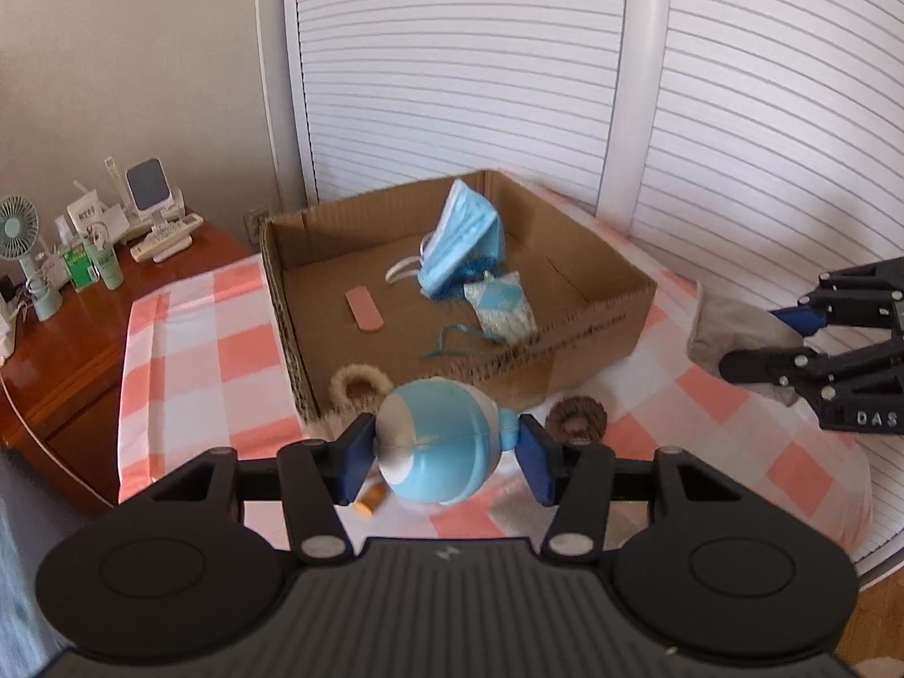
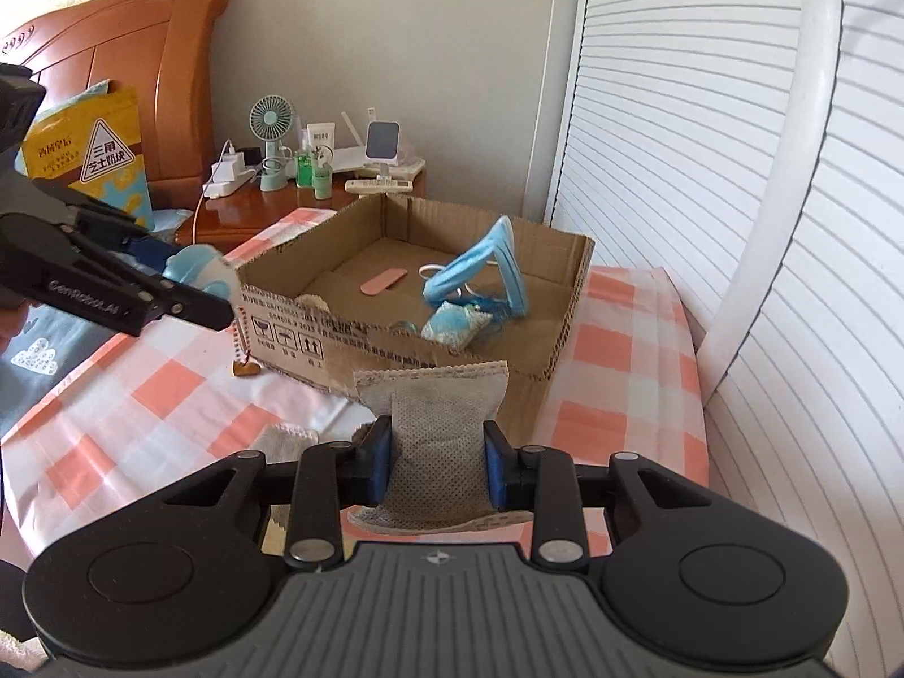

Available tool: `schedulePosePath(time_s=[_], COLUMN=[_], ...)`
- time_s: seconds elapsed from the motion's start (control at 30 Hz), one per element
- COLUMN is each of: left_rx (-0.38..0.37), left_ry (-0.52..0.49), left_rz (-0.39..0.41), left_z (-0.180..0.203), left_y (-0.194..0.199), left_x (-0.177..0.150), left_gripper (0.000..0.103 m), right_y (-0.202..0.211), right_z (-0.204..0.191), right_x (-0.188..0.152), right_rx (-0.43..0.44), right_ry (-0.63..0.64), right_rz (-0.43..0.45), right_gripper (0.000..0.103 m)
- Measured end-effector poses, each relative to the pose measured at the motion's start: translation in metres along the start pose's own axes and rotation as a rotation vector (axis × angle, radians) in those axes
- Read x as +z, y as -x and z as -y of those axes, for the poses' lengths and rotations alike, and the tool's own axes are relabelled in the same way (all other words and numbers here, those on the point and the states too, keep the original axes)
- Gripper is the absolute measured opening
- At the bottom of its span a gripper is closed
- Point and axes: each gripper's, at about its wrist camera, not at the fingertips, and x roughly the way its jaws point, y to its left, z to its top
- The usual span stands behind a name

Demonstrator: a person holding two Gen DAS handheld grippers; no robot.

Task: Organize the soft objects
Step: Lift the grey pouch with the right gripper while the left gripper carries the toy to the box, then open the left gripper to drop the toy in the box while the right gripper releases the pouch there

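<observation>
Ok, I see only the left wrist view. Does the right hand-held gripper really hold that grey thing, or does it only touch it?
Observer: It holds it. The right hand-held gripper is shut on a grey mesh pouch, with a blue pad on each side.
Operator: And does something hang from my blue toy?
Observer: Yes. A bead chain with a brown charm hangs from the blue toy, in front of the printed wall of the cardboard box.

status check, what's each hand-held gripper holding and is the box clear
Left hand-held gripper shut on blue plush toy. Right hand-held gripper shut on grey pouch. Cardboard box ahead, nothing between; face mask already inside.
</observation>
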Motion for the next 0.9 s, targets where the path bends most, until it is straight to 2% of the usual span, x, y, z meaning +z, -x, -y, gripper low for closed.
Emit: schedulePosePath(time_s=[0.17,0.23,0.27,0.3,0.33,0.53,0.6,0.73,0.9], left_rx=[0.017,0.028,0.042,0.063,0.091,0.085,0.109,0.149,0.169], left_ry=[-0.009,-0.028,-0.038,-0.040,-0.040,-0.010,-0.006,0.018,0.114], left_rz=[0.041,0.065,0.068,0.071,0.081,0.032,0.034,0.037,0.047], left_z=[-0.008,-0.008,-0.008,-0.007,-0.007,-0.008,-0.006,-0.001,0.000], left_y=[-0.028,-0.041,-0.048,-0.053,-0.056,-0.039,-0.025,0.004,0.026], left_x=[0.044,0.054,0.058,0.059,0.058,0.033,0.018,-0.014,-0.048], left_gripper=[0.054,0.064,0.080,0.088,0.088,0.089,0.093,0.093,0.093], right_y=[-0.005,-0.010,-0.012,-0.014,-0.017,-0.038,-0.044,-0.056,-0.082], right_z=[0.000,0.001,0.001,0.002,0.003,0.009,0.010,0.008,-0.004], right_x=[0.024,0.032,0.036,0.039,0.042,0.054,0.058,0.069,0.093], right_rx=[-0.004,-0.009,-0.008,-0.003,-0.001,-0.001,-0.004,0.014,0.038], right_ry=[0.024,0.027,0.024,0.019,0.018,-0.010,-0.012,-0.017,0.008], right_rz=[0.038,0.044,0.044,0.044,0.043,0.032,0.032,0.029,0.017], right_gripper=[0.036,0.036,0.036,0.036,0.036,0.036,0.036,0.036,0.036])
